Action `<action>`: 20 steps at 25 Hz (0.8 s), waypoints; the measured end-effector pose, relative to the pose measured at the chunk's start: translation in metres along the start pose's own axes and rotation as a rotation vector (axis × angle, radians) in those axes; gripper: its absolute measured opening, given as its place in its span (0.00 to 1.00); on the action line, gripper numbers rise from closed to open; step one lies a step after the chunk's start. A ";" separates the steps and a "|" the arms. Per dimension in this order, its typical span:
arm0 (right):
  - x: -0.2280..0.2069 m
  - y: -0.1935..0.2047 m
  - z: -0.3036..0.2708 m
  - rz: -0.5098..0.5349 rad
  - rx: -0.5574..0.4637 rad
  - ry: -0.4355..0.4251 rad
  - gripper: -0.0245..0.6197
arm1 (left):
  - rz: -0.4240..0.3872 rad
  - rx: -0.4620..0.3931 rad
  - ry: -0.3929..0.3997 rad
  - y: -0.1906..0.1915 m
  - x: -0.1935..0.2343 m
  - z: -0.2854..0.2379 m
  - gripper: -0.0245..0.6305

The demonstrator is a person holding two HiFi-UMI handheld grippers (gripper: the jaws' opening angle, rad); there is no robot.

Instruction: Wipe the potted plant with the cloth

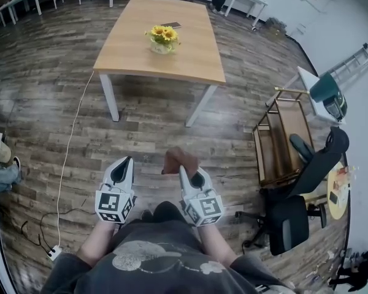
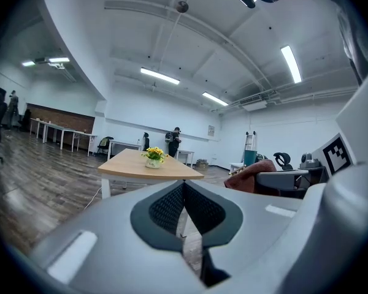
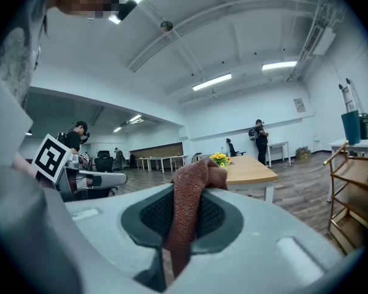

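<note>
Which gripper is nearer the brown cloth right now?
Right. The right gripper is shut on the cloth, which pokes out between its jaws. The left gripper, shut and empty, is held to the cloth's left, apart from it.

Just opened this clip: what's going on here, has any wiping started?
Not yet. A person stands on the wooden floor, some way back from the table, where the potted plant with yellow flowers sits. The right gripper is shut on a reddish-brown cloth, which bunches up above its jaws. The left gripper is shut and holds nothing. Both point toward the table; nothing touches the plant.
</note>
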State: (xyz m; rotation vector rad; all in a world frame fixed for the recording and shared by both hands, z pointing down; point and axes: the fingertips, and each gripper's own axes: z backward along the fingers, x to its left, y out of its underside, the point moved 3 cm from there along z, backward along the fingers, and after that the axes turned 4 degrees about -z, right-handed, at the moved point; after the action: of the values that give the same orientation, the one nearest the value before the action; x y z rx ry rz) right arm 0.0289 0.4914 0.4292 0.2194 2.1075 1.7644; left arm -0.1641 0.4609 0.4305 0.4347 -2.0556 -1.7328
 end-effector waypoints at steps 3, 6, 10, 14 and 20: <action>-0.008 -0.004 0.000 -0.007 -0.027 0.028 0.10 | 0.004 0.003 -0.003 0.002 0.003 -0.006 0.07; -0.020 -0.004 -0.002 -0.012 -0.030 0.052 0.10 | 0.007 0.014 -0.002 0.004 0.004 -0.016 0.07; -0.047 0.002 -0.011 -0.046 -0.010 0.083 0.11 | 0.000 0.025 0.003 0.004 0.002 -0.040 0.07; -0.078 0.004 -0.037 -0.085 0.011 0.102 0.11 | -0.003 0.033 0.007 0.002 0.006 -0.069 0.07; -0.126 -0.004 -0.093 -0.106 0.017 0.109 0.11 | -0.005 0.061 0.011 -0.003 0.022 -0.135 0.07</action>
State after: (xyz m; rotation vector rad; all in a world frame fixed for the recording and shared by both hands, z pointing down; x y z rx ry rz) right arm 0.1089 0.3606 0.4615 0.0157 2.1674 1.7334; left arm -0.1153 0.3344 0.4493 0.4666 -2.1057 -1.6709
